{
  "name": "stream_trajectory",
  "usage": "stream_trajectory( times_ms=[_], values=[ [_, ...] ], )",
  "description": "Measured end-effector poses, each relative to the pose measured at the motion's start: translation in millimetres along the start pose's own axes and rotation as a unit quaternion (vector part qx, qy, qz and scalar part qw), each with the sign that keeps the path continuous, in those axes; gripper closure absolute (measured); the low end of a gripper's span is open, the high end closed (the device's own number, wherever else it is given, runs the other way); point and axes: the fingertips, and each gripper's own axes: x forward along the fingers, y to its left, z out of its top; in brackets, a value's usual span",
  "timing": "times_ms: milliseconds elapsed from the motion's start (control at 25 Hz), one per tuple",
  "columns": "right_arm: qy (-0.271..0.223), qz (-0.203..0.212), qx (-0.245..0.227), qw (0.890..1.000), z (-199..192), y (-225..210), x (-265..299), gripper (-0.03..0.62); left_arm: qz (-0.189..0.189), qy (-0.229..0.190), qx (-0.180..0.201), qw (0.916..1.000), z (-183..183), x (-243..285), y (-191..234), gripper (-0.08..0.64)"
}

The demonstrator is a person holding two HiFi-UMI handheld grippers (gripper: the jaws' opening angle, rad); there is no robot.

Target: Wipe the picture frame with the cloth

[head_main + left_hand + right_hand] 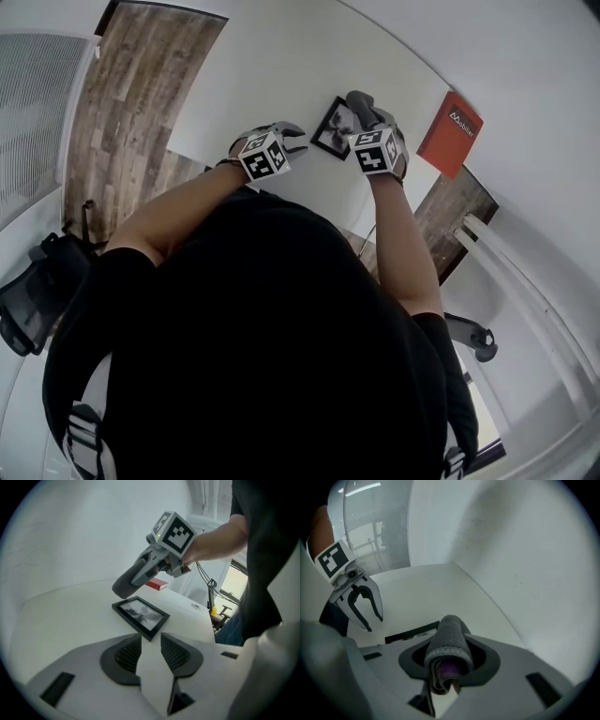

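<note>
The white table (51,616) runs up to a plain white wall. There is bare top to the left of my left gripper (151,648), and the table edge lies off to its right. The picture frame (140,616) lies flat just ahead of that gripper, one corner aimed at its jaws, its long axis slanting away leftward. A red book (156,584) sits beyond it. The left jaws stand apart, empty. My right gripper (449,659) clamps a rolled grey cloth (449,634), which hangs over the frame's far corner.
</note>
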Motion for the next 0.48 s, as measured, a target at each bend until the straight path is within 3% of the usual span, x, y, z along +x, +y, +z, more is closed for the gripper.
stream_trajectory(
  times_ms=[480],
  values=[
    [0.014,-0.016,-0.05,0.999,3,5,23,0.483,0.02,0.039,0.008,0.999,-9,26,1,0.399]
  ],
)
